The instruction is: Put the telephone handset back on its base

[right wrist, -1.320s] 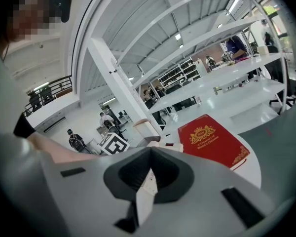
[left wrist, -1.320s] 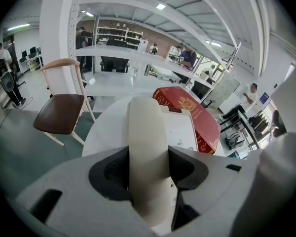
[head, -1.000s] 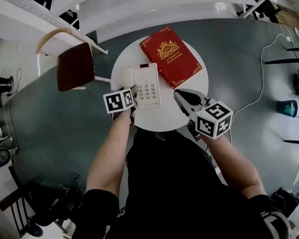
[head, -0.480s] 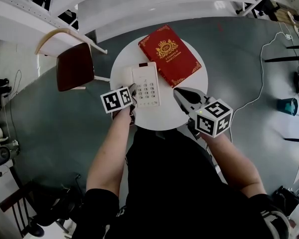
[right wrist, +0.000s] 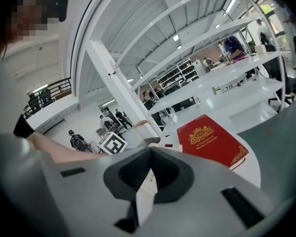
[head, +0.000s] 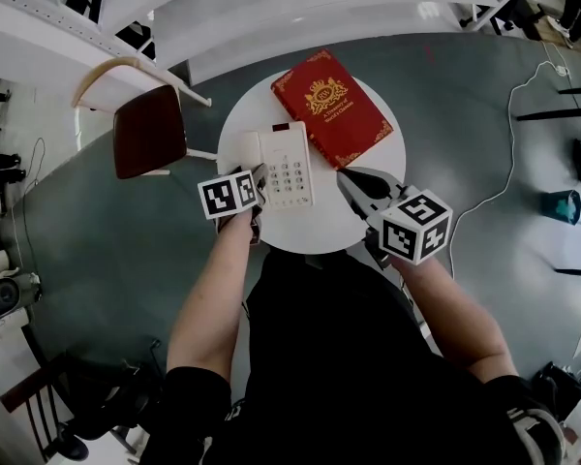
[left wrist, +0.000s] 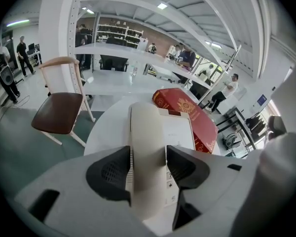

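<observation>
The cream telephone handset (head: 250, 150) lies along the left side of its base (head: 289, 168), which has a keypad, on the round white table (head: 320, 226). In the left gripper view the handset (left wrist: 147, 132) runs between the two dark pads of my left gripper (left wrist: 148, 158). Its jaws have just been opening and stand close beside the handset without squeezing it. My left gripper (head: 260, 187) sits at the phone's near left corner. My right gripper (head: 347, 180) hovers right of the base, shut, tips together (right wrist: 149, 152), holding nothing.
A red hardback book (head: 331, 109) lies at the table's far right, touching the base's corner. A wooden chair with a brown seat (head: 150, 129) stands left of the table. White shelving and benches run behind. A cable crosses the grey floor at right.
</observation>
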`<state>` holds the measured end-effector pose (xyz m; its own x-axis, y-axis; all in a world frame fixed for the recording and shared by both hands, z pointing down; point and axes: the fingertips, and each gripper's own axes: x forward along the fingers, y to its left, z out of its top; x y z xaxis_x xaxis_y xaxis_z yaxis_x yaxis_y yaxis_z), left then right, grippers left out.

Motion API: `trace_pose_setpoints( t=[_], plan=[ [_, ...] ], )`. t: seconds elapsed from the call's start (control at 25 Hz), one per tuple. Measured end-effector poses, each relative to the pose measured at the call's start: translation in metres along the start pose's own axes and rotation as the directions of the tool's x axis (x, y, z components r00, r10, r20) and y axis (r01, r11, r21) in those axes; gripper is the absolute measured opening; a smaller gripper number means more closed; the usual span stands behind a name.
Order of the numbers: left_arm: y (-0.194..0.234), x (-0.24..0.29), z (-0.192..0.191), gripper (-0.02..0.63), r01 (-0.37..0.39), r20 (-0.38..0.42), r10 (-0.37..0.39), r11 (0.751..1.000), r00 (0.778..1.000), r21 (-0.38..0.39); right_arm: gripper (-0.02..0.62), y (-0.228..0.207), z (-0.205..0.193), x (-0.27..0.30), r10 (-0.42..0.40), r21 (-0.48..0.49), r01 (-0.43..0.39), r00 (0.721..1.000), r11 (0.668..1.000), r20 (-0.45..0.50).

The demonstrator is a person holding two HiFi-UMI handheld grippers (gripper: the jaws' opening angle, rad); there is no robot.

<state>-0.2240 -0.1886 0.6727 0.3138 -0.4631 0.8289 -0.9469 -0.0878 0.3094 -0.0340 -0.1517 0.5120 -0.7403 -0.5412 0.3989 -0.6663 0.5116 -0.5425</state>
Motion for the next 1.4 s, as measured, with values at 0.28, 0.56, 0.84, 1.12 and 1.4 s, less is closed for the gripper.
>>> trace_pose_setpoints(
  t=[0.28,0.56,0.84,1.12,1.4],
  plan=[
    [-0.006,-0.013,0.008,0.241,0.008,0.025,-0.009,0.999,1.000,0.031,0.006,-0.001,0.011,-0.002,-0.002,-0.003,0.002,1.000,1.000,0.022],
    [-0.016,-0.071,0.032,0.219,0.009,0.149,-0.023,0.996,0.989,0.091,0.006,0.012,0.040,-0.010,0.030,-0.026,-0.028,0.997,0.999,0.071],
    [-0.025,-0.128,0.059,0.199,-0.048,0.282,0.001,0.986,0.959,0.158,0.006,0.031,0.061,-0.010,0.088,-0.082,-0.082,0.993,0.993,0.077],
    [-0.035,-0.191,0.102,0.153,-0.075,0.436,-0.047,0.963,0.899,0.258,0.006,0.057,0.095,-0.003,0.119,-0.171,-0.099,0.986,0.980,0.113],
    [-0.036,-0.257,0.152,0.106,-0.075,0.535,-0.154,0.921,0.831,0.381,0.006,0.087,0.136,0.003,0.068,-0.201,-0.029,0.979,0.979,0.194]
  ],
)
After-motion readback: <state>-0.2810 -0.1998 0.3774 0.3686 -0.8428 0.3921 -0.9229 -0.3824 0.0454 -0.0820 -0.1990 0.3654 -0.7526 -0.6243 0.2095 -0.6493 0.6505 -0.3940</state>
